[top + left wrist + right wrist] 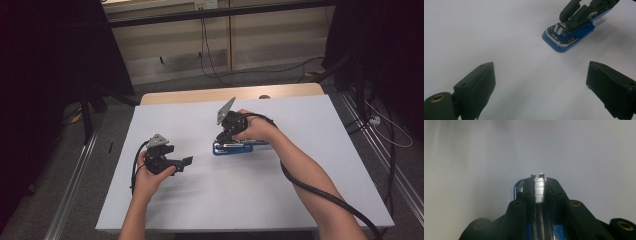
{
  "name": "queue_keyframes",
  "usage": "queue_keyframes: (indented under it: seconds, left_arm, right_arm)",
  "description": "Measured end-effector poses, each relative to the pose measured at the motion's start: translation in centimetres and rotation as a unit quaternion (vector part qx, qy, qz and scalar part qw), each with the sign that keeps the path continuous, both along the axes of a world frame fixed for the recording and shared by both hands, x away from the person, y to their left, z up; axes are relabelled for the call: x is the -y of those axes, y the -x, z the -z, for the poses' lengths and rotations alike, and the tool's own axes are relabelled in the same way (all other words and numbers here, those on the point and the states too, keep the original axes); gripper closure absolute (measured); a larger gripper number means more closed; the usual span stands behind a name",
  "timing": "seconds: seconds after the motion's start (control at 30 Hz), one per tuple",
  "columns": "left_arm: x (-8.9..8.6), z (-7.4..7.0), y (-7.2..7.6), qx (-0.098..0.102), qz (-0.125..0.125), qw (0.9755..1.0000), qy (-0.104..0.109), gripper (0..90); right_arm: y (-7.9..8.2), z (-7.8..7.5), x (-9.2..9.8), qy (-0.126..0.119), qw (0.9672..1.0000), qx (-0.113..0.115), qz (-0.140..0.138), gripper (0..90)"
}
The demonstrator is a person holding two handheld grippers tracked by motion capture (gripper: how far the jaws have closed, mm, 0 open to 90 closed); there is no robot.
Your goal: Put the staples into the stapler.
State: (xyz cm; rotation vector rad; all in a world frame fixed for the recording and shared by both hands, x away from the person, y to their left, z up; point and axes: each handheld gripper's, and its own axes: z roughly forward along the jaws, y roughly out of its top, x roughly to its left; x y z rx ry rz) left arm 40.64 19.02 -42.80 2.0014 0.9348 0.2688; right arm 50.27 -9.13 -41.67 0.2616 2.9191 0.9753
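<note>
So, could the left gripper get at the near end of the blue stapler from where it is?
Probably yes: the left gripper is open, bare table lies between it and the blue stapler, and the right gripper grips it farther back.

**Stapler at mid-table, one gripper on it, the other off to its left**

The stapler point(234, 147) lies flat on the table point(310, 165), roughly at its middle and a little toward the far side. The right gripper point(226, 139) sits directly on it, jaws closed along the stapler's upper arm, with the person's right hand point(255, 129) behind and to the right of it. The left gripper point(186, 161) is well to the stapler's left and nearer the person (its jaws point rightward at the stapler), set wide apart above bare tabletop. The left hand point(150, 175) lies nearest the table's front edge. A cable point(325, 195) trails along the right forearm toward the near right corner.
</note>
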Motion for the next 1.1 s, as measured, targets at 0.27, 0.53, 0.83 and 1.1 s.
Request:
queue_keyframes:
  seconds: [0.27, 0.53, 0.83, 1.1]
  left_arm:
    - [0.1, 0.0, 0.0, -0.002, -0.001, 1.0000, 0.003, 8.9]
    - [0.3, 0.1, -0.2, 0.000, 0.002, 1.0000, 0.000, 8.9]
    - [0.7, 0.1, -0.1, 0.000, 0.005, 1.0000, 0.000, 8.9]
    - [1.1, 0.2, -0.2, -0.001, 0.011, 0.9999, 0.000, 8.9]
  right_arm:
    - [0.2, -0.1, 0.8, -0.018, 0.9993, -0.004, 0.032, 57.5]
    - [0.9, -1.0, 2.3, -0.030, 0.9978, 0.001, 0.060, 42.7]
    - [2.0, -1.6, 4.3, -0.026, 0.9940, -0.003, 0.106, 29.8]
    - [2.9, -1.8, 6.1, -0.009, 0.9907, 0.007, 0.136, 23.6]
